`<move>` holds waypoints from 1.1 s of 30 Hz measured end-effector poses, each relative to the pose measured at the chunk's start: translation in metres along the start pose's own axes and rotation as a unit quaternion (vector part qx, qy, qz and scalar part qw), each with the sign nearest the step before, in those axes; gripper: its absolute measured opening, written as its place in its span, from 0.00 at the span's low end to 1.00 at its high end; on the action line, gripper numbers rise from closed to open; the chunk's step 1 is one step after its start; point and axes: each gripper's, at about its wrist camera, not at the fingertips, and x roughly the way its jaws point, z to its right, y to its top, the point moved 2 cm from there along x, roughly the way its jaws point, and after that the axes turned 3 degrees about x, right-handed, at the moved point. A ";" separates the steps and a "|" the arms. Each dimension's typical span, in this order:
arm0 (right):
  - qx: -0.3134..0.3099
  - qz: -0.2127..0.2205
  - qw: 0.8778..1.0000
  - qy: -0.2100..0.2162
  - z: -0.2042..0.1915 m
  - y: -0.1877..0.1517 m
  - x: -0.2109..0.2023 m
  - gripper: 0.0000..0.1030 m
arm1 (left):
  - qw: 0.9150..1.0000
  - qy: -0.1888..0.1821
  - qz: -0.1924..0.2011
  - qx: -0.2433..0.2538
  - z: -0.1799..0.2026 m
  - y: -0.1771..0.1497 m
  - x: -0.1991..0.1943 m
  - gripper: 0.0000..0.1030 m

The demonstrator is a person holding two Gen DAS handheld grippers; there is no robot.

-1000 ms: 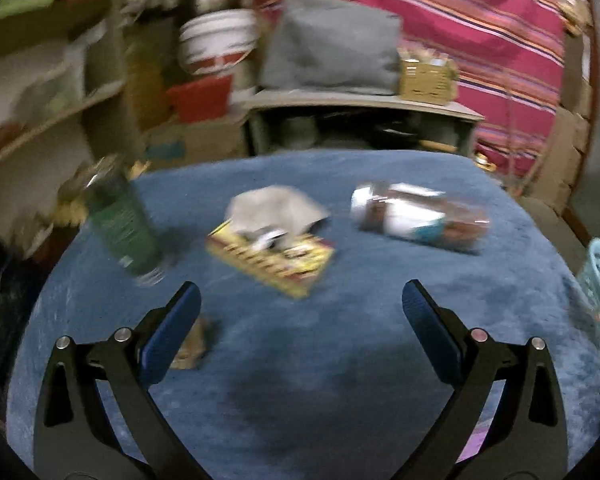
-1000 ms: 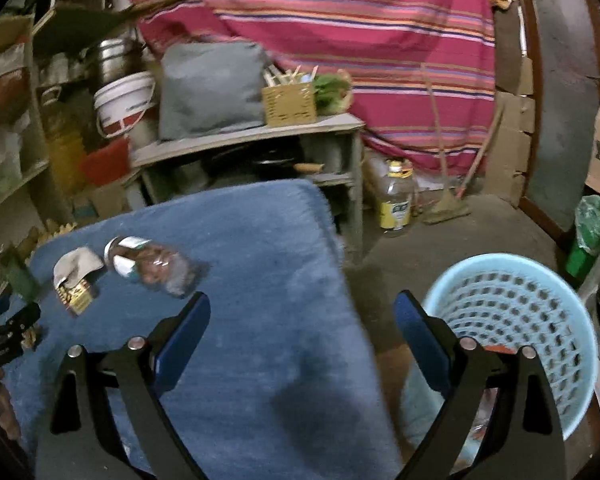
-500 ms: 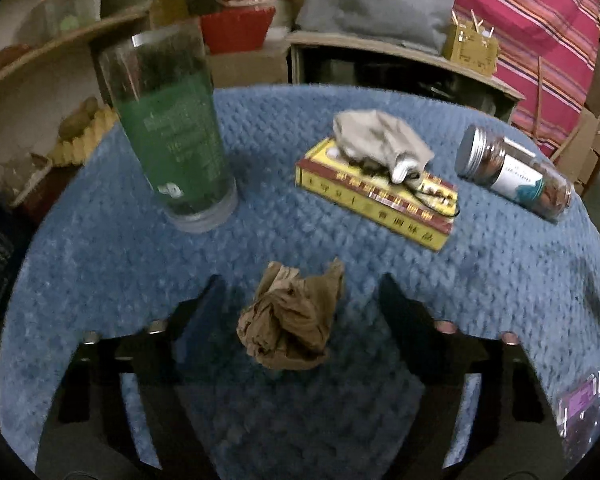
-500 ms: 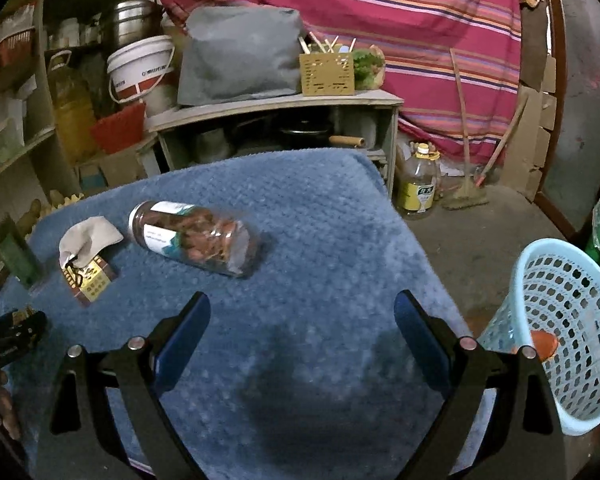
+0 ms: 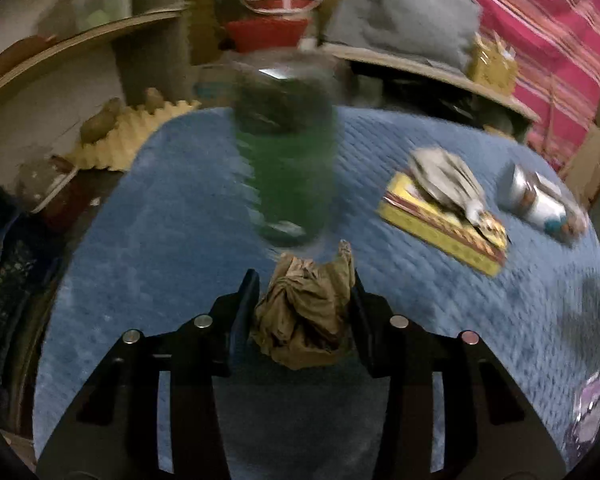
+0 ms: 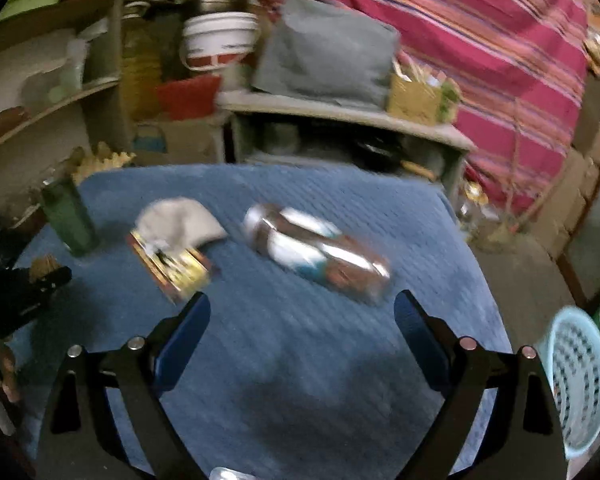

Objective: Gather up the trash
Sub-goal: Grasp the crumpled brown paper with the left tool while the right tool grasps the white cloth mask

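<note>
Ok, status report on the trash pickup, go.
Left gripper has been closing, pads against the crumpled brown paper. Right gripper open, empty. Green tumbler just beyond the paper.

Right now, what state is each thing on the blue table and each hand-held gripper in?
Left hand-held gripper: closing, pads against the crumpled brown paper.
Crumpled brown paper: wadded, between the left fingers.
Right hand-held gripper: open, empty.
Green tumbler: upright.
Clear jar: lying on its side, lid on.
Yellow box: lying flat, grey cloth pouch on top.
Blue basket: upright on the floor.
</note>
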 end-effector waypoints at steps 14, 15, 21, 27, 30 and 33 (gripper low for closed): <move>-0.021 -0.052 0.998 0.009 -0.111 0.034 0.111 0.89 | 0.998 0.035 0.033 -0.035 -0.053 0.019 -0.009 0.41; -0.022 -0.055 0.998 0.007 -0.114 0.034 0.118 0.89 | 0.998 0.037 0.032 -0.033 -0.055 0.019 -0.008 0.41; -0.030 -0.078 0.996 0.023 -0.124 0.026 0.136 0.68 | 0.998 0.043 0.026 -0.042 -0.064 0.016 -0.005 0.41; -0.048 -0.079 0.995 0.042 -0.128 0.024 0.133 0.29 | 0.998 0.034 0.035 -0.046 -0.058 0.017 -0.012 0.41; -0.057 -0.076 0.995 0.044 -0.128 0.023 0.130 0.22 | 0.998 0.028 0.036 -0.045 -0.051 0.014 -0.017 0.41; -0.048 -0.077 0.994 0.054 -0.120 0.022 0.123 0.18 | 0.998 0.027 0.040 -0.037 -0.043 0.012 -0.024 0.41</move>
